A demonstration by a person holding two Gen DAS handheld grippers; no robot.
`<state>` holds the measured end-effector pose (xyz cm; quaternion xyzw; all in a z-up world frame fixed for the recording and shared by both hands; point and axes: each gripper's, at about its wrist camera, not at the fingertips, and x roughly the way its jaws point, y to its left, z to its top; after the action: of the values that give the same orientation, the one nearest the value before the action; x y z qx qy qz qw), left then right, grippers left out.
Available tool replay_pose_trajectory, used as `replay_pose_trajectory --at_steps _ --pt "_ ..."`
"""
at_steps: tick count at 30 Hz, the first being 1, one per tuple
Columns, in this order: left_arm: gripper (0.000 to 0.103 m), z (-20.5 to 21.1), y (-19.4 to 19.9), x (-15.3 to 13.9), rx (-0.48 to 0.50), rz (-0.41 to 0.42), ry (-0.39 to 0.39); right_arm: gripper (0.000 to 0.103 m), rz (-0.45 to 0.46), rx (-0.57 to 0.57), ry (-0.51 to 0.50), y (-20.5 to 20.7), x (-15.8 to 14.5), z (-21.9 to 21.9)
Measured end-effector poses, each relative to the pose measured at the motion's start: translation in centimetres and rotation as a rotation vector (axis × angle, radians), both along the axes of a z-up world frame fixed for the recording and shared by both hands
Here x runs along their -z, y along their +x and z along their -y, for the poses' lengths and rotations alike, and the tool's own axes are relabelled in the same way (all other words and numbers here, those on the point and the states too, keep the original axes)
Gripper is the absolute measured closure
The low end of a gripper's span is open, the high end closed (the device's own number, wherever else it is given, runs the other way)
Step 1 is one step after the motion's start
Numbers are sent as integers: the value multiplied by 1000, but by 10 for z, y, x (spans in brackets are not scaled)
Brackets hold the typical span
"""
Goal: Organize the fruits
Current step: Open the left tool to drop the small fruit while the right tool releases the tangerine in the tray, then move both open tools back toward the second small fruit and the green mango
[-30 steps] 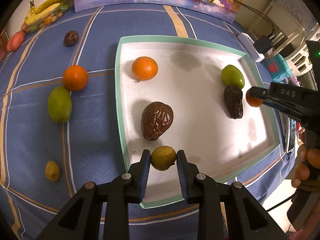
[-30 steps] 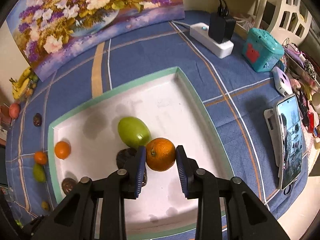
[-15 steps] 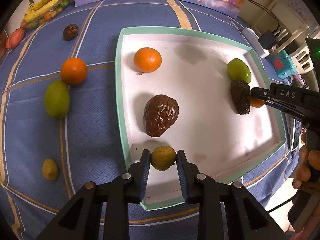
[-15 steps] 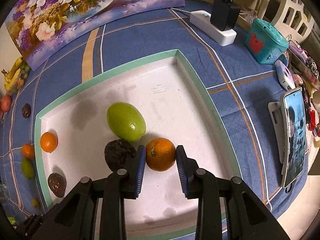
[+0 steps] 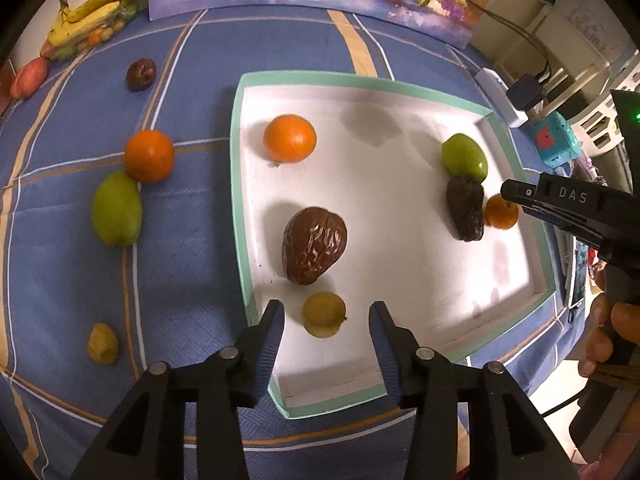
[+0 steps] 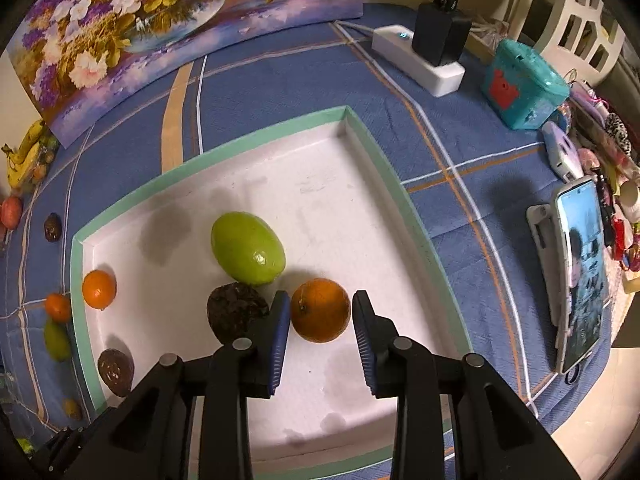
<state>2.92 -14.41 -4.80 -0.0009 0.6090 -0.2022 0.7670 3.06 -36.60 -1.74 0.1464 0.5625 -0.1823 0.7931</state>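
The left tool (image 5: pixel 326 314) is opening, its pads clear of the small yellow-green fruit (image 5: pixel 323 314) between them, which sits in the near left corner of the white tray (image 5: pixel 240 184). The right tool (image 6: pixel 320 316) pinches a small orange (image 6: pixel 320 309) at the tray's right side, beside a dark wrinkled fruit (image 6: pixel 236 312) and a green fruit (image 6: pixel 247 247). Both fruits look light, round and firm-skinned, likely to roll; they are best gripped across the widest middle.
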Motion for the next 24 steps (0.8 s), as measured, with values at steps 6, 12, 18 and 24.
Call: replay_pose_trajectory --at_steps 6,12,18,24 --pt "55 -10 2 -21 -17 34 -59 70 55 -8 -23 -1 -23 -3" --pt "53 -42 16 -40 -127 70 -125 70 114 -38 -38 -1 -45 -15" --pt "53 -92 31 -52 -281 84 -199 70 157 -85 -17 -1 -58 -33" --pt "53 -140 39 -56 -417 98 -223 70 169 -133 -1 1 -63 -53"
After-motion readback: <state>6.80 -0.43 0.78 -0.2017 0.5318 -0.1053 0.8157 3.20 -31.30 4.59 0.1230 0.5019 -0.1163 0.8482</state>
